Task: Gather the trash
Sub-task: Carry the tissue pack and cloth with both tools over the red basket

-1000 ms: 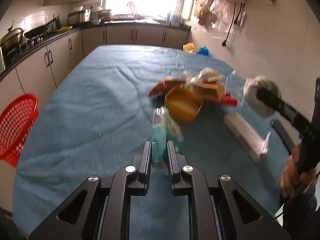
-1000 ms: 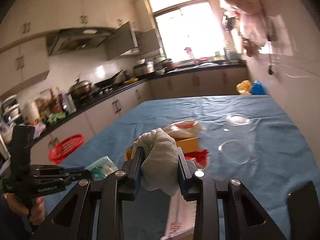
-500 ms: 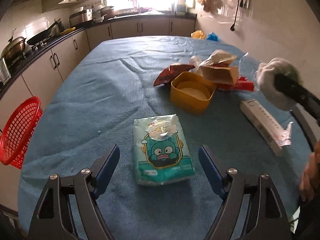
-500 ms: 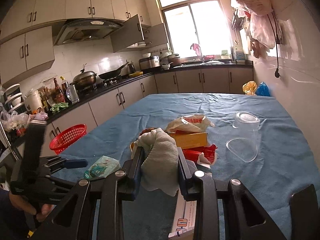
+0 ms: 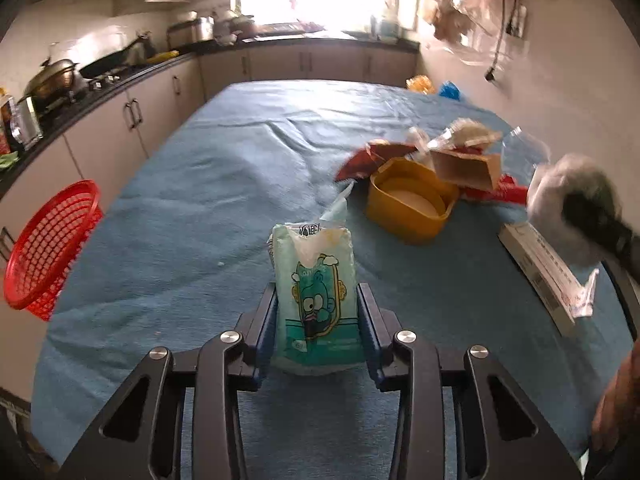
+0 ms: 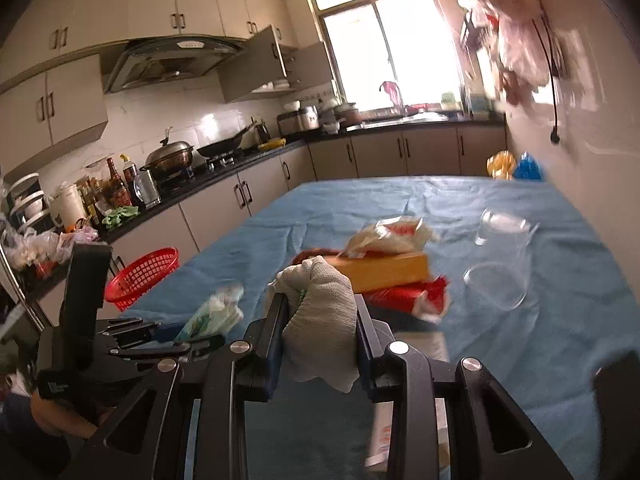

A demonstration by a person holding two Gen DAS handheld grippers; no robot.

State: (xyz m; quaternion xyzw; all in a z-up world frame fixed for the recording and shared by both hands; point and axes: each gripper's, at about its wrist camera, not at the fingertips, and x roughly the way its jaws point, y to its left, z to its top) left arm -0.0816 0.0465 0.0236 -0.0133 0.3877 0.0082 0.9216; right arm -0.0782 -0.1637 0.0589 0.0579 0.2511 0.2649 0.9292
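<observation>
The left gripper (image 5: 317, 312) is closing on the upright tissue pack (image 5: 316, 292), while the right gripper (image 6: 320, 320) clamps a grey cloth (image 6: 326, 312), seemingly both bound for the red basket (image 5: 48, 244).

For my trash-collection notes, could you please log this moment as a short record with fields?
left gripper: jaws closing, tissue pack between them
right gripper: shut on grey cloth
table: blue cover
still on table: yellow tub, cardboard box, red wrapper, long white box, clear cup
basket: red, at the table's left edge
</observation>
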